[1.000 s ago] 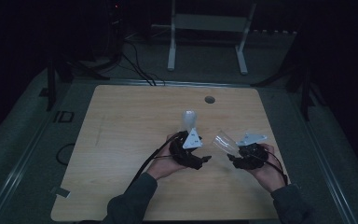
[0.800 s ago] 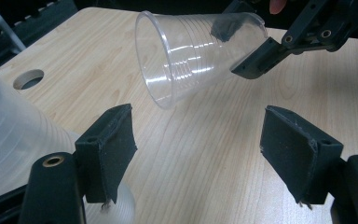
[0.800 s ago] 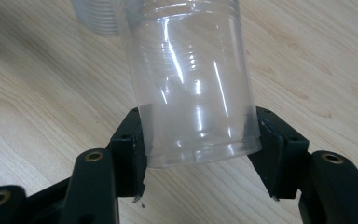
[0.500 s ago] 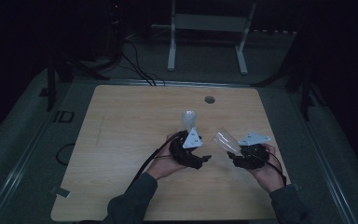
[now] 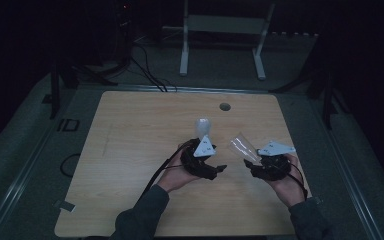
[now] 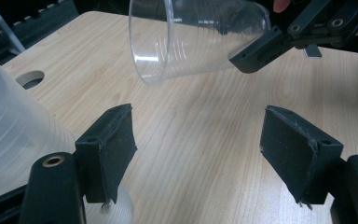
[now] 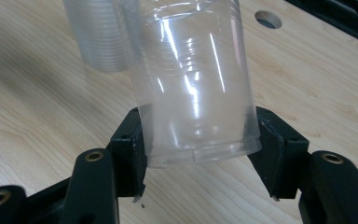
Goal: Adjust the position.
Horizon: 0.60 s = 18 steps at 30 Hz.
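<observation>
A single clear plastic cup [image 7: 193,88] lies tilted above the wooden table [image 5: 130,150], and my right gripper [image 7: 198,140] is shut on its base. In the high view this cup [image 5: 240,146] points left from the right gripper [image 5: 253,159], with its mouth toward the left hand. A stack of translucent cups [image 5: 202,125] stands upright on the table just beyond my left gripper [image 5: 200,145]. In the left gripper view the stack [image 6: 9,126] sits outside the left-hand jaw, and the left gripper [image 6: 200,135] is open over bare wood. The held cup [image 6: 191,37] hangs ahead of it.
A round cable hole [image 5: 224,106] is cut in the table near its far edge. Black cables trail from both grippers toward the person's sleeves. A white metal frame [image 5: 222,25] stands on the dark floor beyond the table.
</observation>
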Available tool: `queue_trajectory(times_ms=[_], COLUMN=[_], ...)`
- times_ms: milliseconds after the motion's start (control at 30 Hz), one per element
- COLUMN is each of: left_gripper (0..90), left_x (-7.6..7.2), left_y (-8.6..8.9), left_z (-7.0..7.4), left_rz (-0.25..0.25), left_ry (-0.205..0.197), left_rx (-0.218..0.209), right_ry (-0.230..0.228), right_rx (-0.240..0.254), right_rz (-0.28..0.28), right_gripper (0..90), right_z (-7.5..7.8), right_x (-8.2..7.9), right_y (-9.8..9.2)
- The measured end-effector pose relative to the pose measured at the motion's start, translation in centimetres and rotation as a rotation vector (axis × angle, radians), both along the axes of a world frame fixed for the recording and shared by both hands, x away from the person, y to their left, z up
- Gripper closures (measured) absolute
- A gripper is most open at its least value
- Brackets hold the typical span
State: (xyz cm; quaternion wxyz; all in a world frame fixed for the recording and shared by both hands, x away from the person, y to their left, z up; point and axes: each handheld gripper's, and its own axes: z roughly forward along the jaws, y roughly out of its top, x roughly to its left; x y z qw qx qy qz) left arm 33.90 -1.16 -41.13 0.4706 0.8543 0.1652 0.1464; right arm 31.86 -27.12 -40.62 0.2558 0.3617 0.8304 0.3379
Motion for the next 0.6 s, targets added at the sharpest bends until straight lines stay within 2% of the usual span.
queue_trajectory(times_ms=[467,600], left_gripper=[25.7,25.7], left_x=[0.25,0.32], left_y=[0.23,0.30], left_z=[0.22,0.32], left_rz=[0.007,0.009], left_ry=[0.025,0.029], left_rx=[-0.035,-0.044], right_ry=[-0.042,-0.066], right_rx=[0.053,0.075], right_rz=[-0.012,-0.022], right_gripper=[42.8,42.8], right_z=[0.27,0.34], right_x=[-0.18,-0.31], right_y=[-0.02,0.02])
